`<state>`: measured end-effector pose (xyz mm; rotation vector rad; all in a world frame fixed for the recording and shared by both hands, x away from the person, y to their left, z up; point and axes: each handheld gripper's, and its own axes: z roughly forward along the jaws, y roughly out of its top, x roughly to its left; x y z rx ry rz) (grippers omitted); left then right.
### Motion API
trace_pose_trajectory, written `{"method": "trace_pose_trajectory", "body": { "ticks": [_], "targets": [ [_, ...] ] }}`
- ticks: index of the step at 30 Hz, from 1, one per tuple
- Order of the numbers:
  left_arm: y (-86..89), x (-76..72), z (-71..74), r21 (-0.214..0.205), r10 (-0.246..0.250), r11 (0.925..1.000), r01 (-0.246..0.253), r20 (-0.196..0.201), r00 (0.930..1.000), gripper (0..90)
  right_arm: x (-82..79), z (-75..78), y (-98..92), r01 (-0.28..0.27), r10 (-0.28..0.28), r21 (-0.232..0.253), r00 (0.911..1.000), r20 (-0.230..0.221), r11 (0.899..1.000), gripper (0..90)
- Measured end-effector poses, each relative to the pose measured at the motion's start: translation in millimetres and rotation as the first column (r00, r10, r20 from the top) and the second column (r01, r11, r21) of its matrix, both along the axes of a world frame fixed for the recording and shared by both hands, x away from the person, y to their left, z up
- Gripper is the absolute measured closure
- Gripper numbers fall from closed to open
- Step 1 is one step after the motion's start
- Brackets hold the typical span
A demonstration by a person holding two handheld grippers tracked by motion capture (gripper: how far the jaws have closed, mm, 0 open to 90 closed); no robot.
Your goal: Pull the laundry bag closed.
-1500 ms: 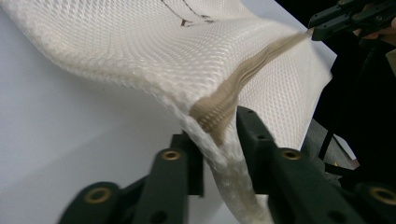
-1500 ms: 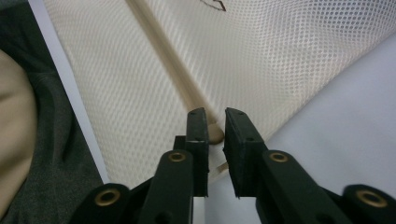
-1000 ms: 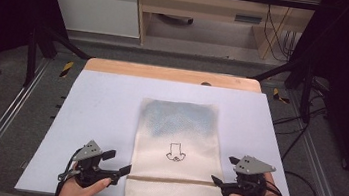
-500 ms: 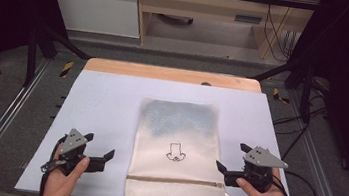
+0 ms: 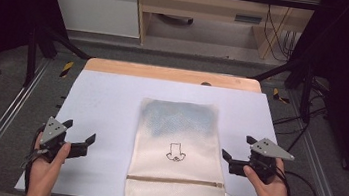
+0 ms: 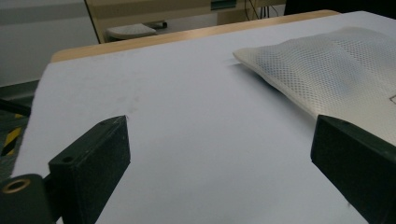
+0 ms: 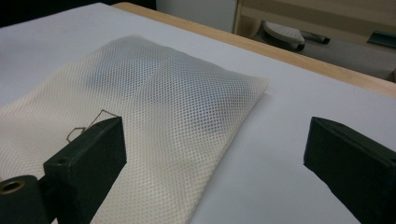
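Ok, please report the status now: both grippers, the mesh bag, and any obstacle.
Left gripper open, empty, left of the bag. Right gripper open, empty, by its right edge. Mesh bag flat on the white table, zipper shut. Nothing in the way.

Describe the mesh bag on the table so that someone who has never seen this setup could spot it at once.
On the white table top, look to the middle, between the left tongs and the right tongs, both open and clear of it. The cream mesh bag lies flat there, with a zip across its near end, a small black outline drawing at its centre and something bluish showing through its far half.
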<state>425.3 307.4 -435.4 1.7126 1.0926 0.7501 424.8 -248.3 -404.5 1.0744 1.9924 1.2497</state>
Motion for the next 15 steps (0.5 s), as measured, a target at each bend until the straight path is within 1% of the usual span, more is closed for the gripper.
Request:
{"method": "trace_pose_trajectory", "body": {
  "ticks": [1, 2, 3, 4, 6, 9, 12, 13, 15],
  "targets": [
    [2.1, 1.2, -0.3, 0.005, 0.002, 1.0000, -0.002, 0.004, 1.0000, 4.4, 1.0, -0.9, -2.2, 0.011, -0.011, 0.002, 0.9999, 0.005, 1.000, 5.7],
    [3.9, 3.0, -0.9, 0.018, -0.010, 0.9998, 0.010, 0.010, 0.9999, 4.6, 1.9, -1.8, -4.6, 0.018, -0.018, 0.001, 0.9998, 0.004, 1.000, 5.7],
    [5.6, 5.1, -2.1, 0.039, -0.023, 0.9990, 0.022, 0.015, 0.9996, 5.3, 2.8, -2.6, -7.4, 0.026, -0.025, -0.005, 0.9997, 0.003, 1.000, 5.7],
    [6.9, 7.3, -3.3, 0.055, -0.025, 0.9982, 0.024, 0.015, 0.9996, 5.4, 3.4, -3.6, -10.3, 0.042, -0.042, -0.007, 0.9991, 0.005, 0.999, 5.9],
    [9.9, 11.0, -5.2, 0.045, -0.022, 0.9988, 0.022, 0.018, 0.9996, 5.3, 4.6, -6.2, -17.3, 0.066, -0.066, -0.005, 0.9978, 0.007, 0.998, 6.1],
    [13.3, 15.1, -7.4, 0.064, -0.021, 0.9978, 0.019, 0.023, 0.9995, 4.6, 5.0, -9.8, -28.4, 0.098, -0.098, -0.010, 0.9952, 0.006, 0.995, 6.2],
    [18.5, 19.2, -10.7, 0.053, -0.012, 0.9986, 0.011, 0.017, 0.9998, 4.1, 6.0, -14.0, -39.2, 0.127, -0.127, -0.008, 0.9919, 0.011, 0.992, 6.2],
    [20.5, 20.5, -11.7, 0.053, -0.008, 0.9986, 0.007, 0.016, 0.9998, 4.0, 6.3, -15.7, -42.2, 0.134, -0.134, -0.001, 0.9909, 0.010, 0.991, 6.2],
    [24.2, 23.3, -14.0, 0.056, -0.001, 0.9984, 0.000, 0.015, 0.9999, 3.6, 7.0, -19.4, -47.0, 0.152, -0.151, -0.006, 0.9884, 0.010, 0.988, 6.2]
  ]
}}
